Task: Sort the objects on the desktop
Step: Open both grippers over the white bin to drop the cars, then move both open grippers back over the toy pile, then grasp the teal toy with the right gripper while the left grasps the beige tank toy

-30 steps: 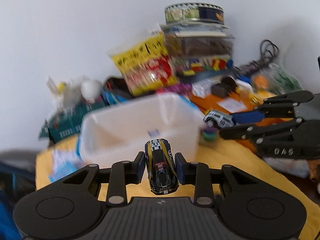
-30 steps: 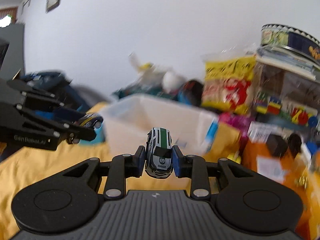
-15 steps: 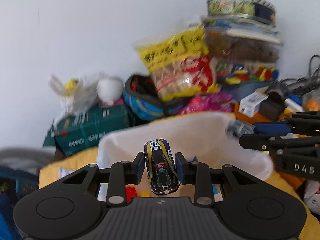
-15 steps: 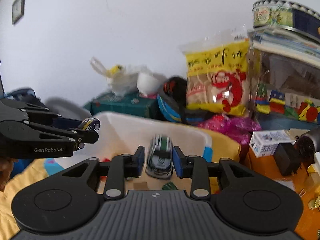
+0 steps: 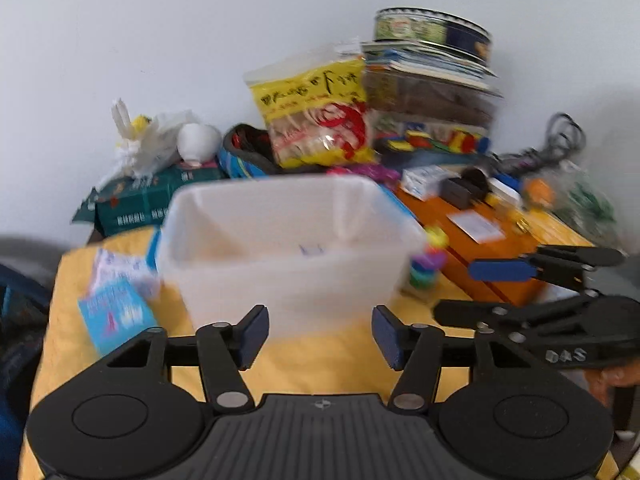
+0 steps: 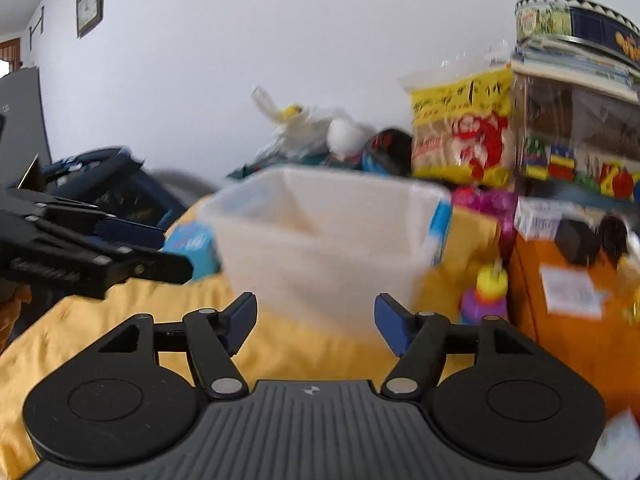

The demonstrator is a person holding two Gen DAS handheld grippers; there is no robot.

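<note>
Desktop objects crowd the back of a table with a yellow cloth [image 5: 328, 360]: a yellow snack bag [image 5: 316, 112] leaning upright behind the bin, a round tin [image 5: 432, 34] on top of a stack of books and boxes, a green box [image 5: 148, 200] with a white plastic bag [image 5: 148, 140] on it, an orange box [image 5: 480, 240] on the right with small dark items and a paper slip on top. A ring stacker toy [image 5: 426, 264] stands just beside the bin's right wall, and a light blue packet [image 5: 116, 316] lies near its left side. White translucent bin [image 5: 280, 248] sits mid-table, straight ahead of both grippers; frames are blurred and the rim blocks the inside, so contents cannot be told. Left gripper [image 5: 320, 336] has its blue-padded fingers spread apart, nothing between them, low in front of the bin. Right gripper [image 6: 316, 324] likewise spread wide and empty, near the bin's front wall. Each gripper shows at the edge of the other's view.
</note>
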